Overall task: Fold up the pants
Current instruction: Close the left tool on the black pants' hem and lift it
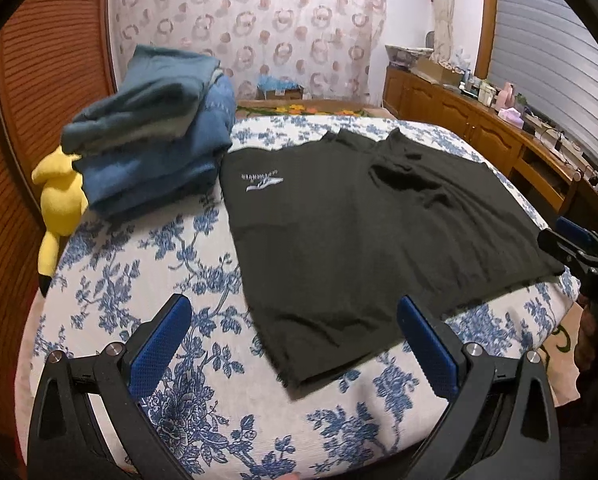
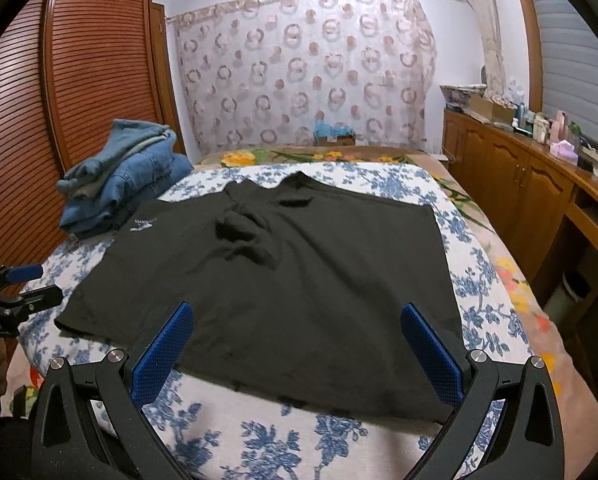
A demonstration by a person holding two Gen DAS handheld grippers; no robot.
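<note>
The black pants (image 2: 283,272) lay spread flat across the bed (image 2: 283,440), reaching its near edge, no fold begun; left gripper (image 1: 295,344) and right gripper (image 2: 297,346) both gaped wide, empty.

1 blk shorts (image 1: 359,240), 1 stack of folded clothes (image 1: 155,140), 1 yellow plush (image 1: 57,204), 2 grippers (image 1: 295,336) (image 2: 295,340).

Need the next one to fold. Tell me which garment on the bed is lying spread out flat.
The black pants, spread open on the floral bedspread with a small white logo. The blue garments sit already folded in a pile by the wardrobe.
</note>
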